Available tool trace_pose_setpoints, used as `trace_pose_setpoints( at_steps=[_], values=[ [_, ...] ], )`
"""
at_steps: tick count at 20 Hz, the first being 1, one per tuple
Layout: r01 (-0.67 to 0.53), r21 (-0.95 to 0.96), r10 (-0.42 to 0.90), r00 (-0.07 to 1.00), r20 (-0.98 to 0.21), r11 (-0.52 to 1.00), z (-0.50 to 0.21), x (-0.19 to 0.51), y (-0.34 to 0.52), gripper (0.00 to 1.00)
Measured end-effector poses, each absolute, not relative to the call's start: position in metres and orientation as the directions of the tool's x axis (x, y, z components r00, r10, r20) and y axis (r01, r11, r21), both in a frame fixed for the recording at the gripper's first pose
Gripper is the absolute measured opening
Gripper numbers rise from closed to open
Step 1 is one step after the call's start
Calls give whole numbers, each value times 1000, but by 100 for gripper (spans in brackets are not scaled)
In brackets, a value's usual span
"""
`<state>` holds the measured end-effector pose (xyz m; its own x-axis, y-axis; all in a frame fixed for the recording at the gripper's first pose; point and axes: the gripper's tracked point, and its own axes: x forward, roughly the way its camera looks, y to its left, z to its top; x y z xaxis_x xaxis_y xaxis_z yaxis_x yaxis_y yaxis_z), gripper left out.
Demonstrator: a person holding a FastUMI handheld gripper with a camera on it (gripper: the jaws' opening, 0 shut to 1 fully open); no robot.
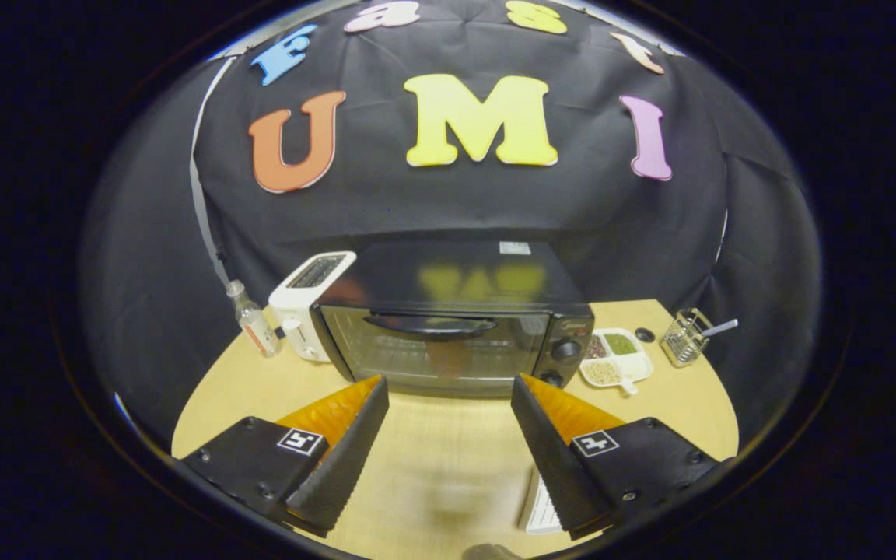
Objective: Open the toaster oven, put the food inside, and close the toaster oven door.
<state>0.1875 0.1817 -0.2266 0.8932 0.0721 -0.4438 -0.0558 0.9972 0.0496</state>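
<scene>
Gripper view: table point(448, 459), light wood. Toaster oven point(452, 319) at the back edge, door closed. White toaster point(304, 299) touching its left side. Divided dish point(615, 358) right of the oven; wire basket point(685, 336) further right. Gripper point(448, 389) jaws wide, holding nothing, just short of the oven.

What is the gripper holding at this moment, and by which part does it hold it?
Nothing is held. The gripper is open, with only bare table between its fingers. The toaster oven stands just ahead of them, its door shut and its handle untouched.
</scene>
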Motion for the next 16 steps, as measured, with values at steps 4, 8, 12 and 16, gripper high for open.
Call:
trace_pose_setpoints(
  at_steps=[4, 8, 12, 16],
  values=[
    [-34, 40, 44, 947, -319, 999, -148, 158, 145, 100],
    [-8, 40, 14, 987, -161, 999, -65, 121, 101, 100],
    [12, 26, -11, 1000, -15, 1000, 1, 78, 52, 100],
    [6, 20, -7, 998, 57, 1000, 28, 44, 12, 100]
  ],
)
